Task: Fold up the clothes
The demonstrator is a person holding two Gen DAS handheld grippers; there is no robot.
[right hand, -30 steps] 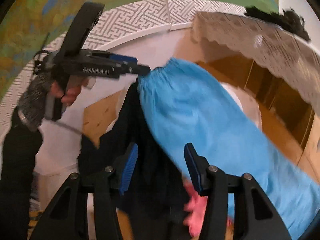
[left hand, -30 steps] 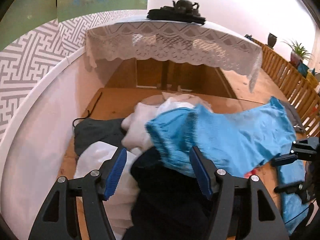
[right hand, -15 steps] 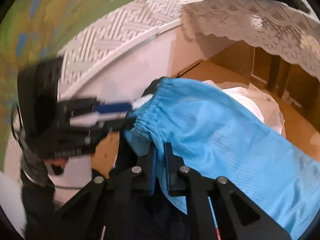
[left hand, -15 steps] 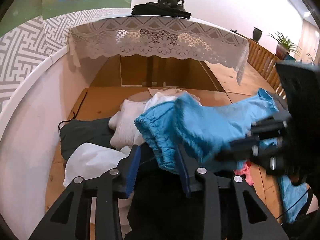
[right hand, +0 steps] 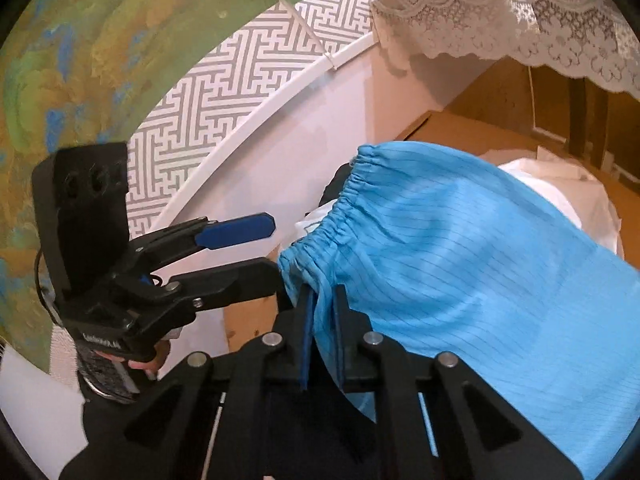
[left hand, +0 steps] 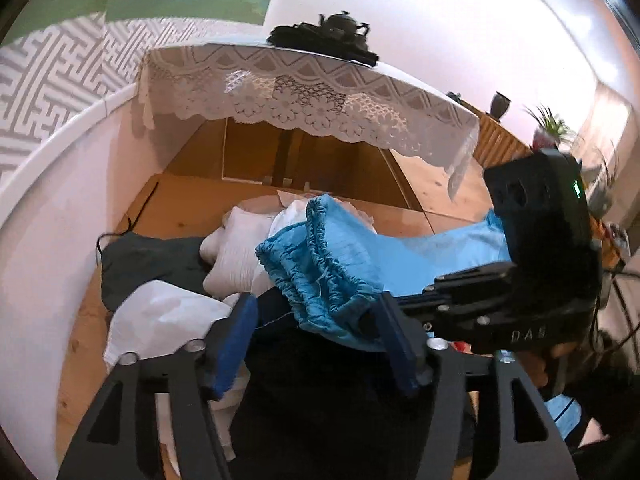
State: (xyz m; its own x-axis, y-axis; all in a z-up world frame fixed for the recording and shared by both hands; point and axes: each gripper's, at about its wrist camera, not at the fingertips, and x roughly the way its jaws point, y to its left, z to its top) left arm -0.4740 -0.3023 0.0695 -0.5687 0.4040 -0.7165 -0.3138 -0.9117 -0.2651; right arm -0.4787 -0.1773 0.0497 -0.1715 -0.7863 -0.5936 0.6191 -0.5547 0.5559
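Note:
A light blue garment (left hand: 340, 256) with a gathered elastic hem (right hand: 320, 232) hangs lifted over a heap of clothes. My right gripper (right hand: 322, 320) is shut on the hem's edge; in the left wrist view the right gripper (left hand: 374, 314) reaches in from the right. With its blue pads wide apart, my left gripper (left hand: 316, 340) stands open just below the hem and holds nothing. From the right wrist view the left gripper (right hand: 274, 248) sits beside the hem's left end. A dark garment (left hand: 320, 392) lies under both grippers.
White clothes (left hand: 236, 248) and a dark green garment (left hand: 140, 264) are piled on the wooden table (left hand: 180, 204). A white curved panel (left hand: 52, 208) borders the left. Behind stands a lace-covered table (left hand: 304, 96) with a teapot (left hand: 340, 24).
The right gripper closed on the blue garment's hem and stays shut. The left gripper narrowed around the hem half a second ago, then spread open again.

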